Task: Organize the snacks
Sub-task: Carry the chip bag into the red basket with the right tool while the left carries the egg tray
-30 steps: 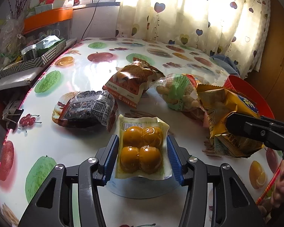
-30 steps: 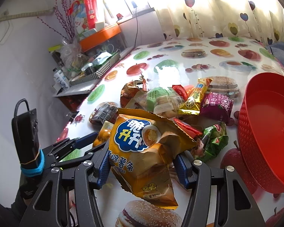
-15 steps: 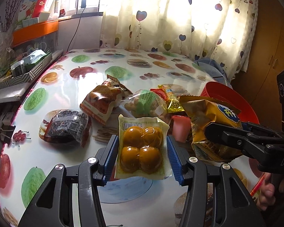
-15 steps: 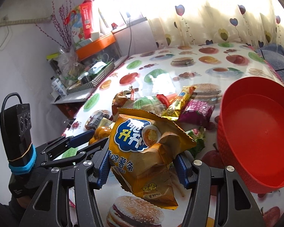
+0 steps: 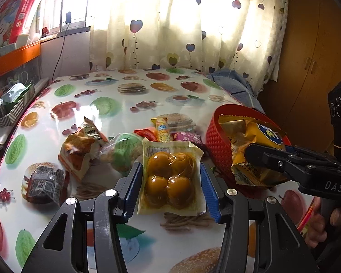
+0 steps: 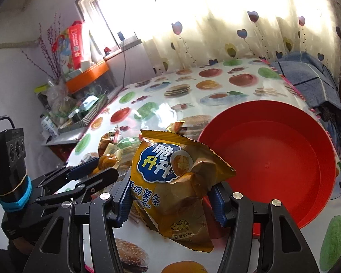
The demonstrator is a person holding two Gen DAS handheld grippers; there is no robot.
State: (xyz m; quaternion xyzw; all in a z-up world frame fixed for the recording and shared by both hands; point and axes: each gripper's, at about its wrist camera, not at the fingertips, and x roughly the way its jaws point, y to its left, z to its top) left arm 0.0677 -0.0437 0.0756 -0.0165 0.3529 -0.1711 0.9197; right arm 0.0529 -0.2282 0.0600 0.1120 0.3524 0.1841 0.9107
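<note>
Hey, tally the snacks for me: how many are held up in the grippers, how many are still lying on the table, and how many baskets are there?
Held in grippers: 2, the egg pack and the chip bag
Lying on table: 6 visible; some overlap, so more may be hidden
Red basket: 1
Total: 9

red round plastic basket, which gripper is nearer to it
Right. The right gripper, holding its yellow chip bag, is at the red round plastic basket's near rim; the left gripper is farther left.
</note>
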